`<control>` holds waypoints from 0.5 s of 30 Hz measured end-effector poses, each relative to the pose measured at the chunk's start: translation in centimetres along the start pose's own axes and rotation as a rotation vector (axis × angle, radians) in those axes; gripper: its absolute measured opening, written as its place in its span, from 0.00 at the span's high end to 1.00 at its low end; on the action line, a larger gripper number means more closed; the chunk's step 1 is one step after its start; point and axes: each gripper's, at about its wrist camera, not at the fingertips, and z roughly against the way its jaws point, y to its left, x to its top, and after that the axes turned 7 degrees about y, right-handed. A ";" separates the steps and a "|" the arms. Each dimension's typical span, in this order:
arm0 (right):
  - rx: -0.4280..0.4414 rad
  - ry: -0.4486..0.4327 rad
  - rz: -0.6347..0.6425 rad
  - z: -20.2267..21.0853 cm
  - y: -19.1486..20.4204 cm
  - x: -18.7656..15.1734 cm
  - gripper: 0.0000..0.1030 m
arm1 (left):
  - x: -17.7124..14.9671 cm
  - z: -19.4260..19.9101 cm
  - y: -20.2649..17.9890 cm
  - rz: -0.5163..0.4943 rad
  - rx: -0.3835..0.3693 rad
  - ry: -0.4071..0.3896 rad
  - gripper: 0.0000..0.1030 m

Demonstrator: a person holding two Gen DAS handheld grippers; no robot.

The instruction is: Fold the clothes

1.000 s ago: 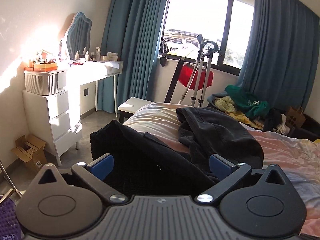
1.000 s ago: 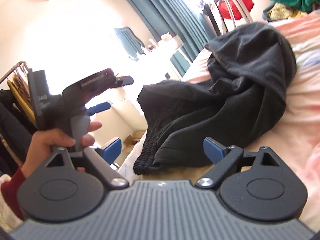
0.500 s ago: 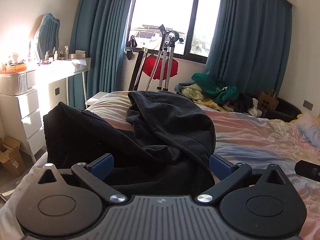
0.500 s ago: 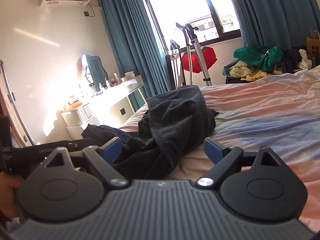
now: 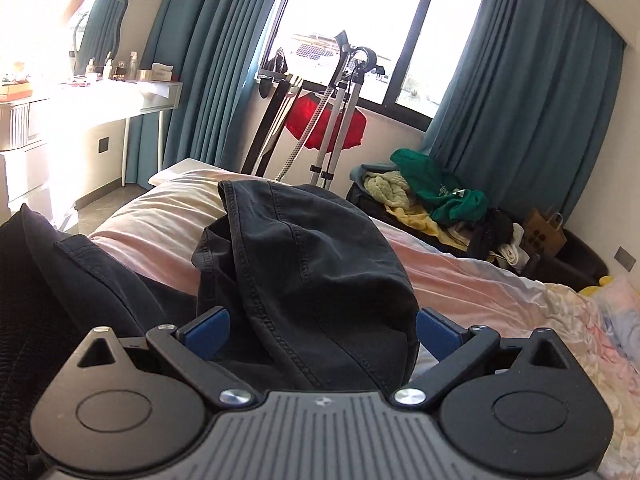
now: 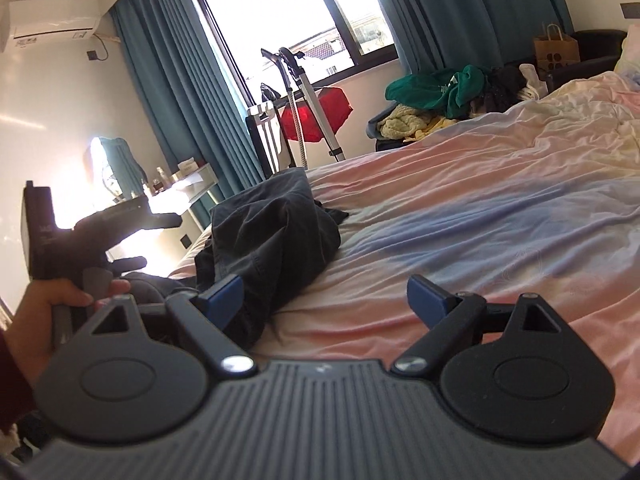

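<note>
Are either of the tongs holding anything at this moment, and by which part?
Nothing is held. The left tongs stand open around a mound of the dark garment without pinching it; the right tongs are open over the bedsheet.

Left wrist view sits low and close over the dark garment point(image 5: 320, 272), facing across the bed point(image 5: 500, 292) toward the window point(image 5: 360, 20). Right wrist view sits low over the bedsheet, further right, facing the same window point(image 6: 288, 12) obliquely. Both share the garment point(image 6: 276, 232), the red item point(image 5: 324, 124) and the green clothes pile point(image 6: 440, 88); the right view also takes in the left gripper point(image 6: 132, 236).
</note>
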 end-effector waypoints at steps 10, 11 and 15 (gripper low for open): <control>-0.119 0.007 -0.085 -4.0 -3.4 -0.2 0.11 | 9.8 -13.8 2.4 0.117 0.087 -0.036 0.06; -0.120 0.021 -0.104 -5.1 -3.8 -0.1 0.11 | 10.7 -15.2 3.1 0.118 0.115 -0.042 0.07; -0.120 0.039 -0.094 -8.3 -4.1 0.2 0.12 | 13.3 -20.5 6.8 0.164 0.189 -0.032 0.15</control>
